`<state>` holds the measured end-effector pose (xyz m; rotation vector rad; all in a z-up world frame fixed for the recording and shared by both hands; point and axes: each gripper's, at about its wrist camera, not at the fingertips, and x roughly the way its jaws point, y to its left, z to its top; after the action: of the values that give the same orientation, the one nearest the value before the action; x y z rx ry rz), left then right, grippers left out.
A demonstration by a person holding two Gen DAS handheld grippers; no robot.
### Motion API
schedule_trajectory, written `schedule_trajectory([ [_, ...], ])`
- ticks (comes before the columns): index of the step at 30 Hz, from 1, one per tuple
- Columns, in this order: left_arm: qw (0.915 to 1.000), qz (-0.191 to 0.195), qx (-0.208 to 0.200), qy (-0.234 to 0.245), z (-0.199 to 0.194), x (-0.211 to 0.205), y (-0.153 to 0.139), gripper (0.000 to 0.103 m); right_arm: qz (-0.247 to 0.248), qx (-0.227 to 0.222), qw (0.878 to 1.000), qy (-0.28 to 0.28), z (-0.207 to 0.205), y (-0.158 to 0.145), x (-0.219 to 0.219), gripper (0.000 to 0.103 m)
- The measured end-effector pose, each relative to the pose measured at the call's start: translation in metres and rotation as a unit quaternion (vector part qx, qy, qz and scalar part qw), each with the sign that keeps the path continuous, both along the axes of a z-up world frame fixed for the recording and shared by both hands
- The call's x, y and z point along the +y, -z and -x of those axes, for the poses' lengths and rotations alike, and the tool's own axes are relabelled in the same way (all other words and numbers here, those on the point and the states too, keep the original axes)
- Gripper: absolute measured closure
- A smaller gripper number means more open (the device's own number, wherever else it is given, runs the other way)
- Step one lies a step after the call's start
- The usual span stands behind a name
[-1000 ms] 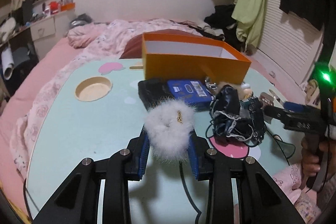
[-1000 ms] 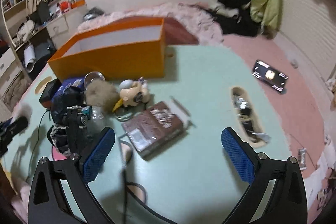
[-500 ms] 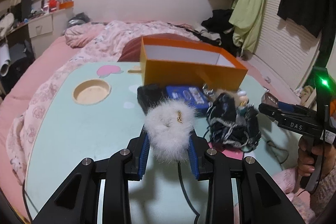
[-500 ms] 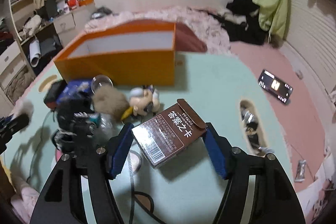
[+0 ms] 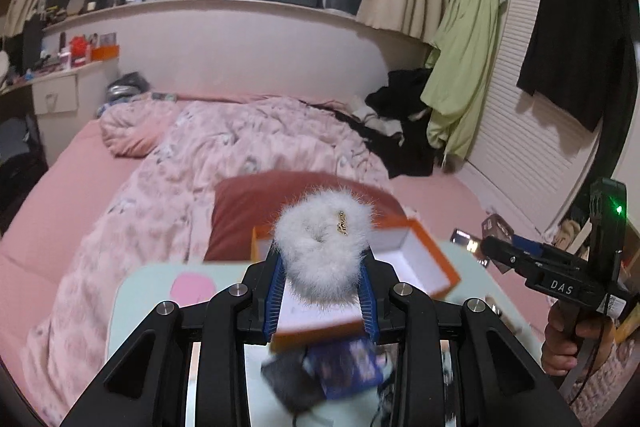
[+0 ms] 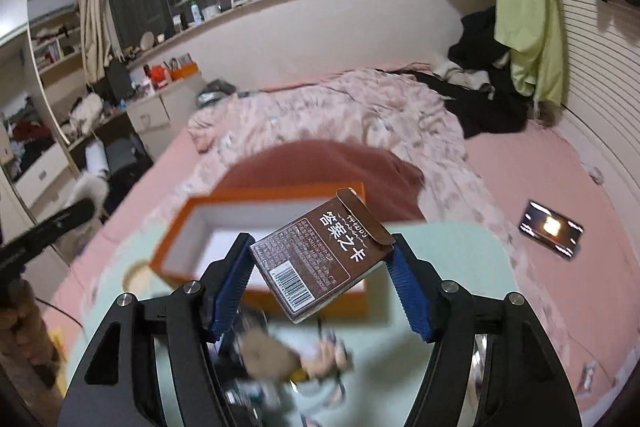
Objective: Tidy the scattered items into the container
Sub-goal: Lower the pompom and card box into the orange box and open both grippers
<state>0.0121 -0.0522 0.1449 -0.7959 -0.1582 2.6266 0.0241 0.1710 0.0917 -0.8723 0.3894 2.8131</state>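
Mint table [image 6: 448,259], orange box [image 6: 192,223] open-topped; left tool [image 5: 322,291] clamping fluffy scrunchie [image 5: 324,247], right tool [image 6: 320,283] brown carton [image 6: 320,259].

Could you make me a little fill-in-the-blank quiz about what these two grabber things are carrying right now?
1. The left gripper holds a fluffy ____ scrunchie.
2. The right gripper holds a ____ carton printed with a barcode.
3. The open box is ____ outside and white inside.

Answers: white; brown; orange
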Motion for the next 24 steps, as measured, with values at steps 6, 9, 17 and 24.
schedule_trajectory([
  [6, 0.9988, -0.017, -0.046, 0.004, 0.051, 0.016, 0.030, 0.072, 0.021, -0.003, 0.999, -0.026, 0.052, -0.003, 0.013, 0.035],
  [9, 0.9979, -0.015, -0.064, 0.002, 0.066, 0.020, 0.044, 0.072, 0.042, -0.022, 0.998, -0.037, 0.076, 0.012, 0.013, 0.035],
  [17, 0.9952, -0.024, -0.095, 0.011, 0.081, 0.024, 0.058, 0.049, 0.097, -0.054, 0.993, -0.049, 0.103, 0.042, 0.018, 0.030],
  [24, 0.9966, -0.030, -0.076, -0.009, 0.053, 0.006, 0.049, 0.037, 0.139, -0.028, 0.990, -0.010, 0.076, 0.031, 0.037, 0.027],
])
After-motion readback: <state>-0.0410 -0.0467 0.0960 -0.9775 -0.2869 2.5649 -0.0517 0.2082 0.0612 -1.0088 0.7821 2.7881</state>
